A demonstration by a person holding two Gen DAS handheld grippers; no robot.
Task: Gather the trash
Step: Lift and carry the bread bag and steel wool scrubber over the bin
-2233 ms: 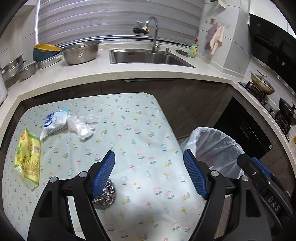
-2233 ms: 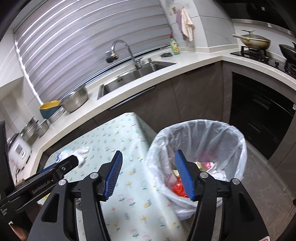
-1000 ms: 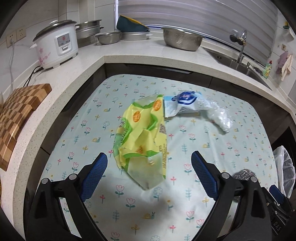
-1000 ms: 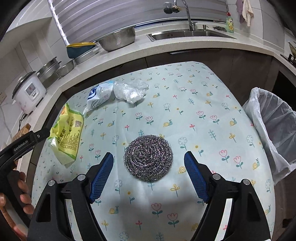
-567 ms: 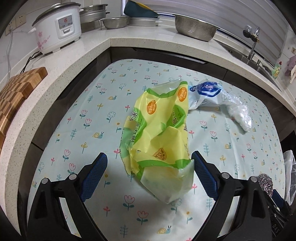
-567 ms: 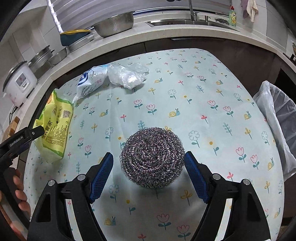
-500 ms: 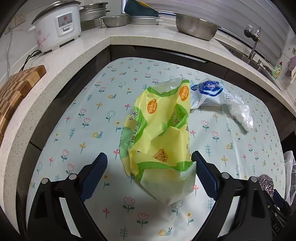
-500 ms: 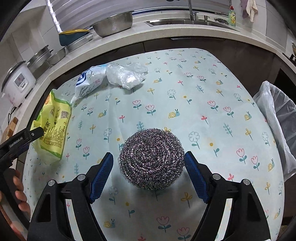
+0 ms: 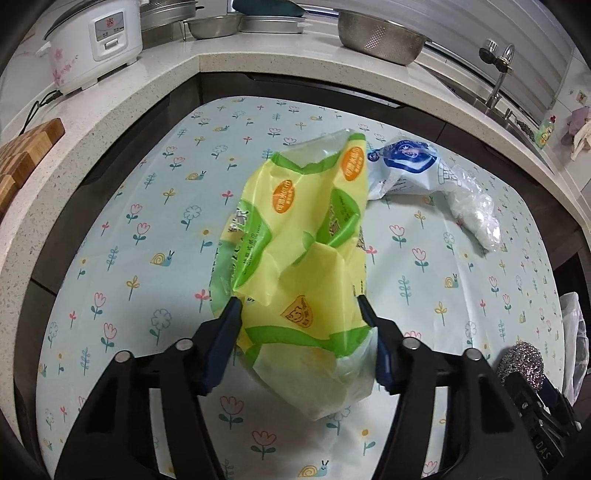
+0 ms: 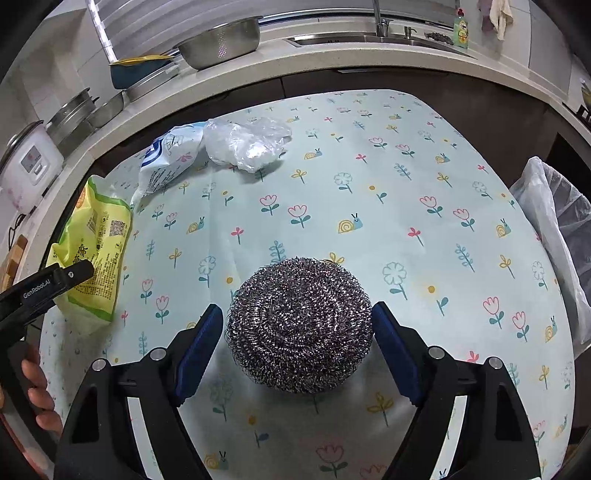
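Note:
A crumpled yellow-green snack bag [image 9: 295, 266] lies on the flowered tablecloth; it also shows in the right wrist view [image 10: 94, 254]. My left gripper [image 9: 298, 306] straddles its near end with both fingers closing against its sides. A steel wool scrubber [image 10: 299, 325] sits between the open fingers of my right gripper [image 10: 297, 321], with small gaps on both sides; it also shows in the left wrist view [image 9: 521, 363]. A blue-white wrapper [image 9: 402, 166] and a clear plastic bag [image 9: 476, 214] lie further back.
A lined trash bin [image 10: 557, 236] stands off the table's right edge. The worktop behind holds a rice cooker [image 9: 96, 40], a steel colander [image 9: 380, 35], pans and a sink [image 10: 369, 37]. A wooden board [image 9: 22, 147] lies at the left.
My left gripper has narrowed around the yellow-green bag and moved forward over it. My right gripper has narrowed around the steel wool scrubber and come closer to it.

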